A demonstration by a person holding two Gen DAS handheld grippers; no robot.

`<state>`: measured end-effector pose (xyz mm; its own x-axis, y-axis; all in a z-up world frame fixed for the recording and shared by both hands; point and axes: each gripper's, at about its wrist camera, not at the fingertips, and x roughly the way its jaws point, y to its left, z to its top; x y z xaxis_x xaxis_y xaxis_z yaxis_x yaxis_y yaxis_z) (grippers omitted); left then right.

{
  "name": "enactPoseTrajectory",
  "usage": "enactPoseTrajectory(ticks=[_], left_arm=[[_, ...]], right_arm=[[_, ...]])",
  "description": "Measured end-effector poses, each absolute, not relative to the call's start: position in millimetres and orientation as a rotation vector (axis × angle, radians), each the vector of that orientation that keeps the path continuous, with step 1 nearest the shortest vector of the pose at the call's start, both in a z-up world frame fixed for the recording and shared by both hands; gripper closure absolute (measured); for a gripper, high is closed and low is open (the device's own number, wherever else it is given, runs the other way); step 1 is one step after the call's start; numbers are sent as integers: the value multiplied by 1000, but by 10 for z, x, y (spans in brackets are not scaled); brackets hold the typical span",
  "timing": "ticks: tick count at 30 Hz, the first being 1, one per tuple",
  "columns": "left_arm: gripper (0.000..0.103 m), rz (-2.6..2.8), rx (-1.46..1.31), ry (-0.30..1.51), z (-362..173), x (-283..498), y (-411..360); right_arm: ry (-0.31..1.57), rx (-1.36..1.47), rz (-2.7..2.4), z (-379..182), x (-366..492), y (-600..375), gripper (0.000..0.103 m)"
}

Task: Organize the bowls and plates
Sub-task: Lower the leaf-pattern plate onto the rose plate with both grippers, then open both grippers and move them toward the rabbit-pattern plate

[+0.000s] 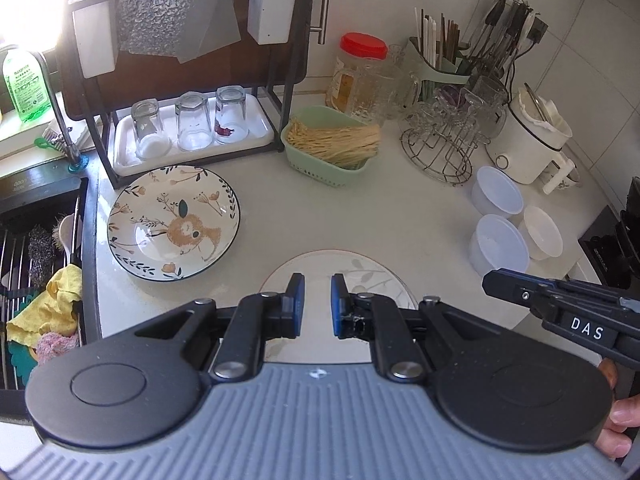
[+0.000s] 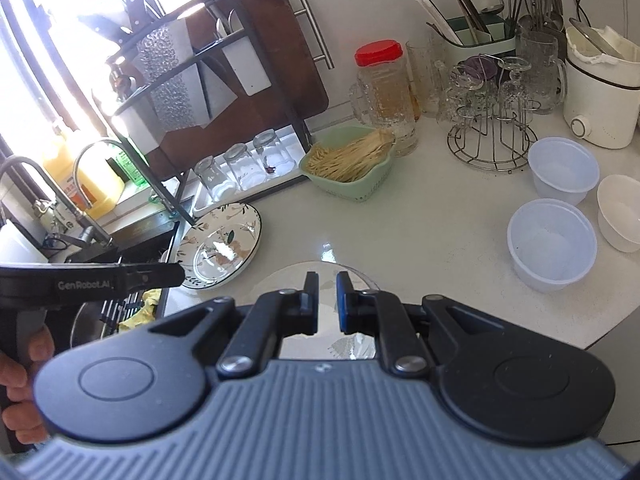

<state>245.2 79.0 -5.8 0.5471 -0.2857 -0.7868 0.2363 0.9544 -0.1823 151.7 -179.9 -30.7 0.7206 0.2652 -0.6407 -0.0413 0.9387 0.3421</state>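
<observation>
A deer-pattern plate (image 1: 174, 222) lies on the white counter by the sink; it also shows in the right wrist view (image 2: 220, 246). A white leaf-pattern plate (image 1: 360, 276) lies at the counter's front, partly hidden under both grippers, and shows in the right wrist view (image 2: 288, 276). Two translucent plastic bowls (image 1: 497, 192) (image 1: 498, 246) and a white bowl (image 1: 541, 232) stand at the right; the right wrist view shows them too (image 2: 564, 170) (image 2: 552, 244) (image 2: 620, 212). My left gripper (image 1: 317, 286) hovers above the leaf plate, narrowly open, empty. My right gripper (image 2: 327, 284) is likewise narrowly open and empty.
A black dish rack (image 1: 192, 60) holds a tray of three upturned glasses (image 1: 192, 120). A green basket of noodles (image 1: 332, 144), a red-lidded jar (image 1: 360, 68), a glass stand (image 1: 444, 136) and a white cooker (image 1: 532, 136) line the back. The sink (image 1: 40, 260) lies left.
</observation>
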Motion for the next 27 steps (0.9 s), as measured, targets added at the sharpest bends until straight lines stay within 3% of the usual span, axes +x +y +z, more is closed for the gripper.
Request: enactPoseTrajectory(ticks=[16,27], left_arm=[[89,-146,-125,965,-96,2155,1015],[89,-106,-135,984,-189,2398,1361]], right_arm=[[810,243,363,-417,1570,-1592,91],[846,227,395,-479,1778,-1334,90]])
